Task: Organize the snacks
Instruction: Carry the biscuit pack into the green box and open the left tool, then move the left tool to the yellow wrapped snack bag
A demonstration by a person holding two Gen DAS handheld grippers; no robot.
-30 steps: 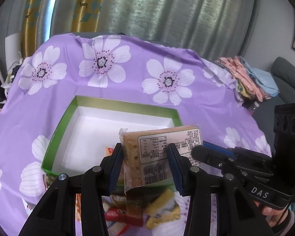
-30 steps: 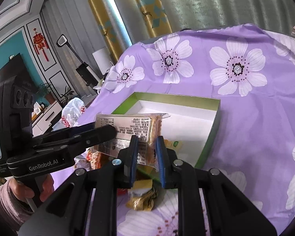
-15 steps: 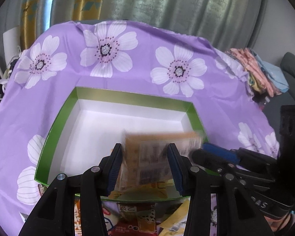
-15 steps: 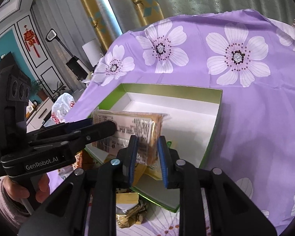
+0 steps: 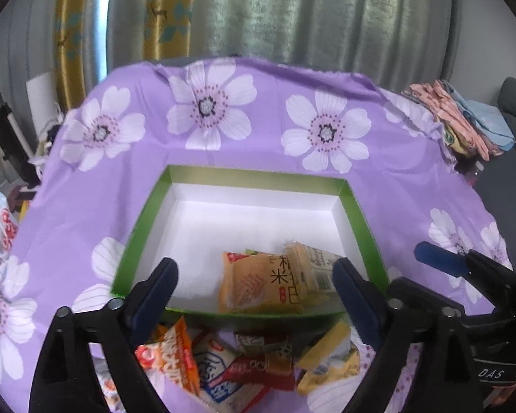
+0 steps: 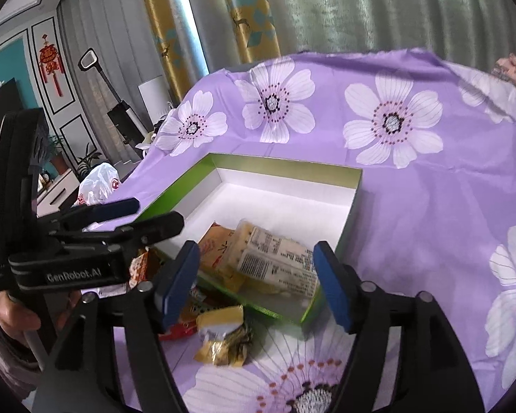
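Note:
A green box with a white inside [image 5: 144,220] [image 6: 351,213] lies on the purple flowered cloth. A clear cracker packet [image 5: 313,268] [image 6: 278,261] lies in its near right corner, leaning on an orange snack bag [image 5: 258,285] [image 6: 216,247]. My left gripper [image 5: 254,296] is open and empty over the near edge of the box. My right gripper [image 6: 254,282] is open and empty, just above the cracker packet. A pile of loose snack packets [image 5: 244,361] [image 6: 223,337] lies on the cloth in front of the box.
The flowered cloth [image 5: 292,103] covers the whole table. Folded clothes [image 5: 461,120] lie at the far right edge. A white plastic bag [image 6: 99,182] sits off the left side. The left gripper body [image 6: 68,258] shows at the left of the right wrist view.
Both grippers held the cracker packet above the box. They moved it over the box, opened, and the packet now lies inside on the orange bag.

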